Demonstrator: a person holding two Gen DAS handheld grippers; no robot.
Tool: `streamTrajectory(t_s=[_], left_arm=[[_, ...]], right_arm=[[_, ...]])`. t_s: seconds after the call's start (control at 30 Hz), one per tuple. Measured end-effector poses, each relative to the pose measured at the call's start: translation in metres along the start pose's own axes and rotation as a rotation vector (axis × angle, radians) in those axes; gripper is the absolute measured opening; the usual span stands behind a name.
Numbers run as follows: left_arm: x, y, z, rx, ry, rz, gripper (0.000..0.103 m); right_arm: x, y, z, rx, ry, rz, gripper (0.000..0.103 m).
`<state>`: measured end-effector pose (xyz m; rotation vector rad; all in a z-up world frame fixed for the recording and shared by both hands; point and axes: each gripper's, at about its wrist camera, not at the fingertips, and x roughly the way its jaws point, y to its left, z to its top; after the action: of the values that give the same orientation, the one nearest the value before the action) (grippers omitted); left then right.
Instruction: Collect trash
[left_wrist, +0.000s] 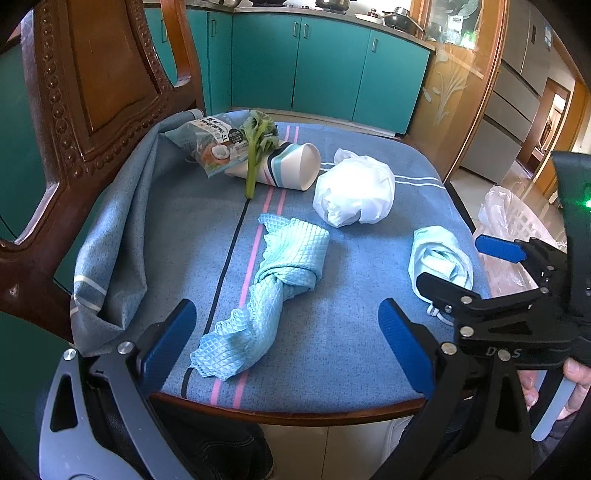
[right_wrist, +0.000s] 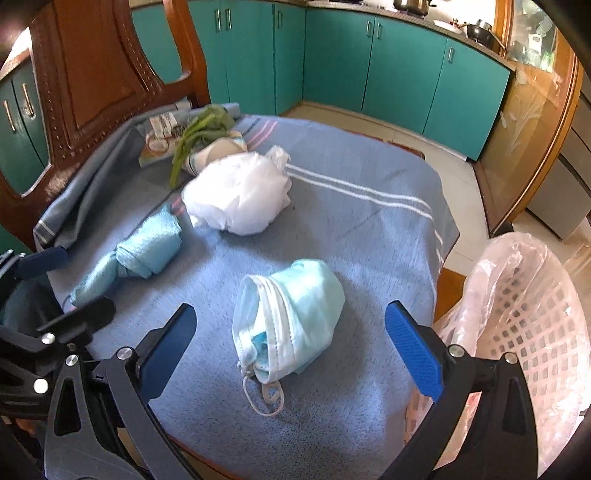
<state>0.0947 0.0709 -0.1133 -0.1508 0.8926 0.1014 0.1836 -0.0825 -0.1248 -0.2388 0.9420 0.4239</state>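
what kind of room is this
Most likely a home kitchen or kitchen-dining area: teal cabinet doors run under a counter with metal cooking pots on it, and a carved wooden dining chair stands at a table covered by a blue striped cloth.

Bright daylight floods both views, coming in from the right. The white plastic bag blows out to pure white in the left wrist view, detail gone at its centre. The glass door on the far right carries soft reflections. A green indicator light flares at the right edge. Short, soft shadows sit under the knotted cloth. Straight cabinet lines bow hard, and black vignette eats every corner. The right wrist view is softer: the far vegetable stalk and wrapper smear, while the near face mask is sharp.
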Motion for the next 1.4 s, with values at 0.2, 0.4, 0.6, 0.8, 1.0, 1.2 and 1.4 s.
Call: streamTrajectory(t_s=[0.2, 0.4, 0.6, 0.8, 1.0, 1.2, 1.4], left_arm=[[0.001, 0.001, -0.001, -0.002, 0.004, -0.001, 0.099], [0.001, 0.001, -0.001, -0.003, 0.004, 0.0, 0.099], [0.002, 0.001, -0.003, -0.002, 0.011, 0.002, 0.099], [0.004, 0.0, -0.004, 0.004, 0.016, 0.0, 0.099], [0.006, -0.003, -0.004, 0.012, 0.026, -0.001, 0.099], [0.006, -0.005, -0.005, 0.017, 0.028, -0.003, 0.099], [0.007, -0.005, -0.006, 0.011, 0.031, 0.001, 0.099]], right_arm=[[0.009, -0.001, -0.002, 0.009, 0.033, -0.002, 0.085], [0.02, -0.001, -0.005, 0.021, 0.08, 0.023, 0.056], [0.018, 0.003, -0.006, 0.001, 0.074, 0.029, 0.042], [0.015, 0.002, -0.005, 0.011, 0.062, 0.037, 0.037], [0.014, 0.0, -0.005, 0.016, 0.062, 0.032, 0.037], [0.013, 0.002, -0.006, 0.013, 0.06, 0.031, 0.037], [0.012, 0.0, -0.006, 0.021, 0.051, 0.029, 0.037]])
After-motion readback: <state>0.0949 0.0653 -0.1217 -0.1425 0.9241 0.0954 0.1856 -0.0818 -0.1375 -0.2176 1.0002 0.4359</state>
